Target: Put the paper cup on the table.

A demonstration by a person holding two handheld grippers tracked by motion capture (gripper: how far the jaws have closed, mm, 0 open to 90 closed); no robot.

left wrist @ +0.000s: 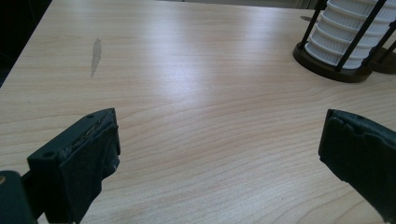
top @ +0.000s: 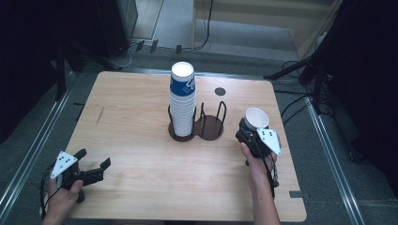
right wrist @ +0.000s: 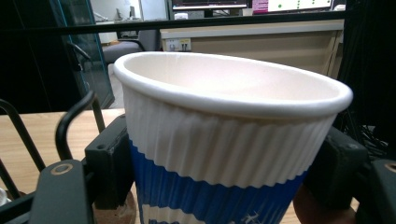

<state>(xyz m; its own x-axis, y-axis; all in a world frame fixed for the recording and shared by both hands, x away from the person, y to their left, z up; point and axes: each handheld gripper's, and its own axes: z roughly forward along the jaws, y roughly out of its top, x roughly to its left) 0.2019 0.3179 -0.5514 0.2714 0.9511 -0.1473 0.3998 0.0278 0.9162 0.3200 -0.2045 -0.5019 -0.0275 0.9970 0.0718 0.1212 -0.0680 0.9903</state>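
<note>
Betw. R gripper (right wrist: 224, 154) fingers (right wrist: 109, 158): cup (right wrist: 224, 140)

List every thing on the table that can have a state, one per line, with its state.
Left gripper: open, holding nothing, above the bare table.
Right gripper: shut on the single cup, fingers pressed to its sides.
Single cup: upright, mouth up, inside looks empty.
Cup stack: upright, nested in the left ring of the holder.
Holder's right ring: empty.
</note>
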